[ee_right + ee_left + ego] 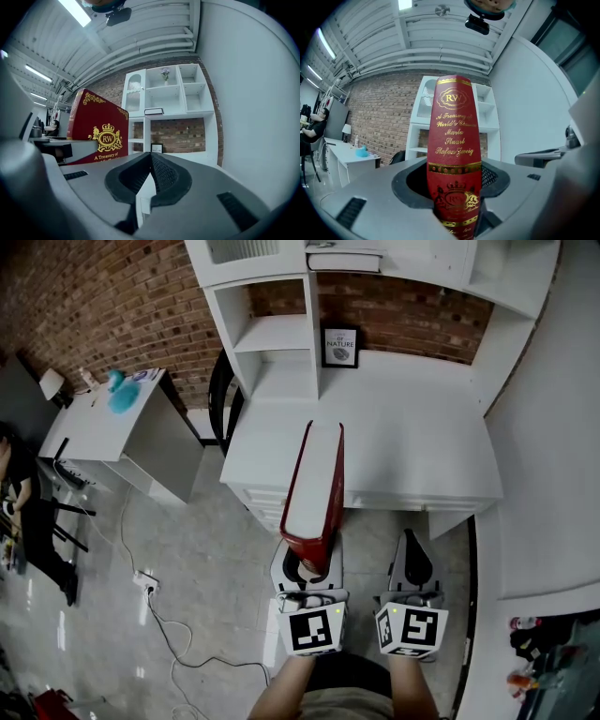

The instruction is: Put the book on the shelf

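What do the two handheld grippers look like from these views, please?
The left gripper and right gripper have light grey moulded bodies, with black ribbed pads lining the jaws. Each carries a white cube printed with black square markers, with a small green dot on top.

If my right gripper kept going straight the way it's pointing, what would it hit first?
Most likely the white desk: the right gripper, shut and empty, points at its front. In its own view the line runs toward the framed print, so height is unclear.
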A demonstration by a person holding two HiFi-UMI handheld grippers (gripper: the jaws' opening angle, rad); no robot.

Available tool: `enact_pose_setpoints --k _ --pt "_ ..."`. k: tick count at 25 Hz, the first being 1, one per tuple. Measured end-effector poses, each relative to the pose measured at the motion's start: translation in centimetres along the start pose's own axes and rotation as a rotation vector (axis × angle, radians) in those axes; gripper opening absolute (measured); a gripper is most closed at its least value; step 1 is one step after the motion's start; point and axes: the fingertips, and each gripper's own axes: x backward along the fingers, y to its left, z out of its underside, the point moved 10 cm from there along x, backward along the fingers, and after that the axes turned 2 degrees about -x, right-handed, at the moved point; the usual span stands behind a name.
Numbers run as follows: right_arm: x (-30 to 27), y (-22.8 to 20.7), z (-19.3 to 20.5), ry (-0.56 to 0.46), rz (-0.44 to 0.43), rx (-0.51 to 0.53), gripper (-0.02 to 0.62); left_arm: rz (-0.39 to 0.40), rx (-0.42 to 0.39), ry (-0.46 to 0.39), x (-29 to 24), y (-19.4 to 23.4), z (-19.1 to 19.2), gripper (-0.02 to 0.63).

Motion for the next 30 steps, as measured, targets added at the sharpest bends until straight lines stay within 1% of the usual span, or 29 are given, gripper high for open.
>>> enact_pose_setpoints --k 7,15,20,24,30 --pt "-3.7 0.6 0.0 0.006 0.020 -0.001 0.015 0.025 0.002 -0.003 -3.7 1.7 0.3 0.243" --pt "-5.7 0.3 0.3 0.035 0.039 0.004 0.015 0.029 0.022 0.021 -6.4 2.3 1.2 0.244" --pt "-7.2 -0.6 0.4 0.050 0.042 0.003 0.015 0.029 0.026 0.026 -7.8 1.9 1.4 0.244" --pt "-8.8 -1.3 0.5 0.054 0.028 0.006 0.015 0.026 0.024 0.026 -9.3 1.4 1.7 0.244" --pt "-11.8 -3.2 0.4 0.057 0.010 0.004 0.015 0.021 0.009 0.033 -12.4 0.1 2.0 0.244"
